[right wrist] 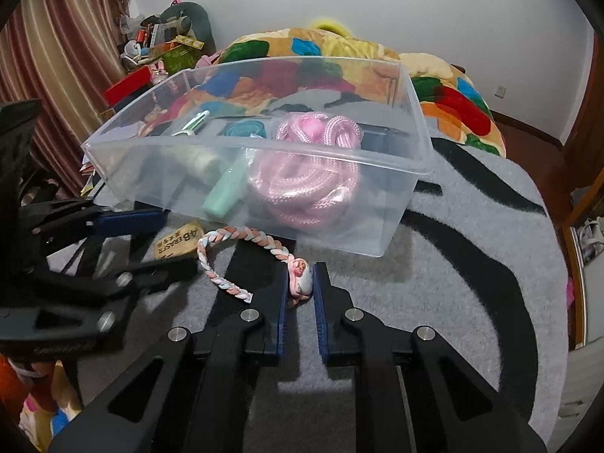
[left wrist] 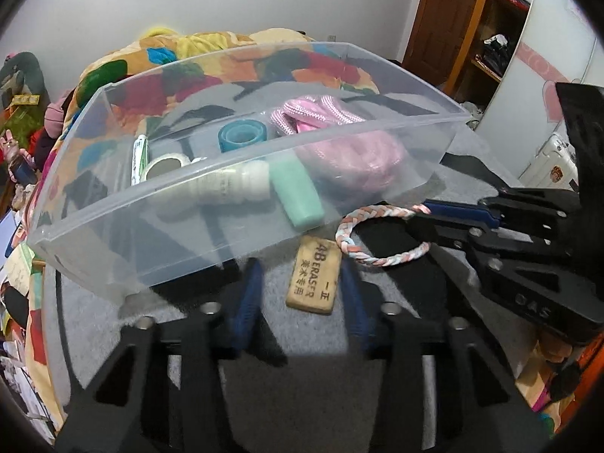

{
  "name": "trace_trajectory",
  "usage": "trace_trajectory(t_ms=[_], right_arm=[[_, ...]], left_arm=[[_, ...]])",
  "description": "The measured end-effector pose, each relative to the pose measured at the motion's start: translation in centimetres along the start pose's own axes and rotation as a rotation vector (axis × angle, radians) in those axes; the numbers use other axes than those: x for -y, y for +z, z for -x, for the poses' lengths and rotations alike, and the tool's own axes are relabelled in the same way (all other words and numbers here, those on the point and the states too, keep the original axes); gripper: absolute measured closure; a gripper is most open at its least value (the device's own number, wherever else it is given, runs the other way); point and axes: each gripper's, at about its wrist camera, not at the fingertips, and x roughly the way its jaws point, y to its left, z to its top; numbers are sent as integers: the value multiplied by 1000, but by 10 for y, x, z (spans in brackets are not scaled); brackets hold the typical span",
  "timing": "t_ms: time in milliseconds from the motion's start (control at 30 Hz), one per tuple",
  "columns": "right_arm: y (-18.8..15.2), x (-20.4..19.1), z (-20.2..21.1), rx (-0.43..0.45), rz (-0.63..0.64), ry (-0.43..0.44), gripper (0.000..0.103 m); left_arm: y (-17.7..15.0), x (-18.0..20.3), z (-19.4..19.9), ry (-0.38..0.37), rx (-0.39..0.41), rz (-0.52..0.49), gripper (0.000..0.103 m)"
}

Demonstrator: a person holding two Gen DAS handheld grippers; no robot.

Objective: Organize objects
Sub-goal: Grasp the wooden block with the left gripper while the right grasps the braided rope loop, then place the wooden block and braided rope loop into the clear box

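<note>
A clear plastic bin stands on the grey rug. It holds a pink rope, a mint bottle, a white bottle, teal tape, a white tape roll and a pen. A tan 4B eraser lies between the fingers of my open left gripper. My right gripper is shut on a braided pastel bracelet by its knot.
The grey rug with black stripes covers the surface. A colourful blanket lies behind the bin. Clutter sits at the far left by a curtain. A wooden wardrobe stands on the right.
</note>
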Motion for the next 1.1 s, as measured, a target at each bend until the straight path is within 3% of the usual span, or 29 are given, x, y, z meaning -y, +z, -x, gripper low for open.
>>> trace_trajectory(t_ms=[33, 67, 233, 433, 800, 967, 1100], right_arm=[[-1, 0, 1, 2, -2, 7, 92], [-3, 0, 4, 6, -5, 15, 92], [-5, 1, 19, 32, -21, 48, 92], [2, -3, 44, 95, -21, 71, 92], [42, -12, 73, 217, -1, 89, 92], [68, -10, 60, 233, -9, 37, 92], [81, -4, 33, 183, -40, 35, 92]], left_arm=[[0, -1, 1, -10, 4, -1, 78], [-2, -1, 2, -17, 6, -3, 80], [-11, 1, 10, -19, 23, -11, 80], [-19, -4, 32, -32, 96, 24, 80], [10, -24, 89, 10, 277, 78, 80], [32, -39, 82, 32, 280, 114, 80], [43, -51, 61, 8, 235, 151, 80]])
